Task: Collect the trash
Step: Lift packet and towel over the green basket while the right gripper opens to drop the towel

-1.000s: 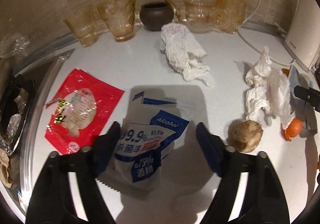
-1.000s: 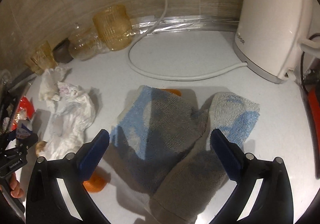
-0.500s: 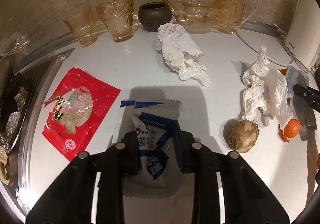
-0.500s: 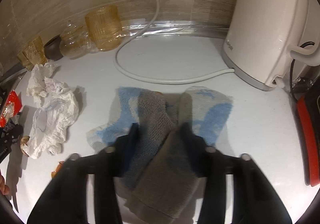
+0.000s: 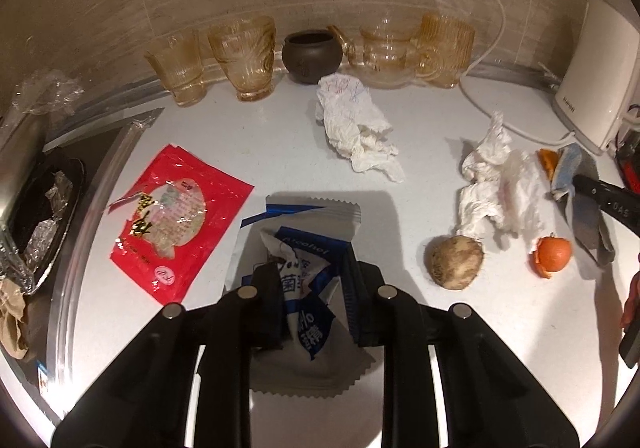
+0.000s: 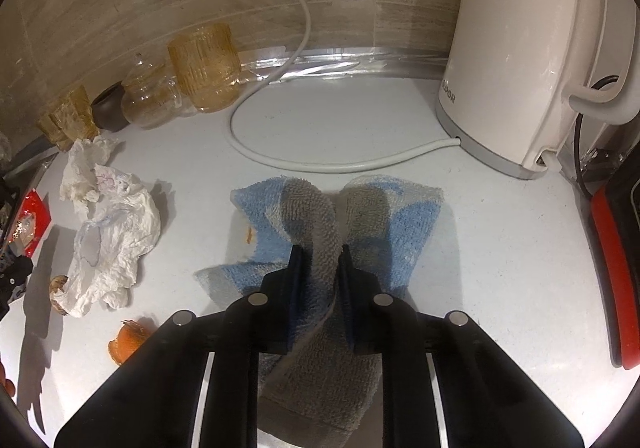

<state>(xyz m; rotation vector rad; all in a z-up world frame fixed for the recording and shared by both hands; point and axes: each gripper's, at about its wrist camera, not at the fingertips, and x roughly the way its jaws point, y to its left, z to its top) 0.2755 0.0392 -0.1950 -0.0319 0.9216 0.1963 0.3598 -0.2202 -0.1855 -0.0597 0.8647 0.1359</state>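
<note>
- Left wrist view: the left gripper (image 5: pixel 310 288) is pinched narrow on the blue-and-white wipe packet (image 5: pixel 298 276), crumpling it over the white counter (image 5: pixel 280 135).
- Right wrist view: the right gripper (image 6: pixel 320 262) is clamped narrow on a bunched fold of the blue-grey towel (image 6: pixel 340 215) near the kettle (image 6: pixel 520 47).

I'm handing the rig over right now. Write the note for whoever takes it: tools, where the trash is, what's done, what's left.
Left tool: shut on the blue-white wipes packet, still low over the counter.
Right tool: shut on the blue-grey towel, bunched near the kettle.
Loose on the counter: red wrapper, crumpled tissue near the glasses, second tissue wad, brown round lump, orange peel.
Done: two grasps. No bin in view.
Left: drop off the packet, then collect the rest.
</note>
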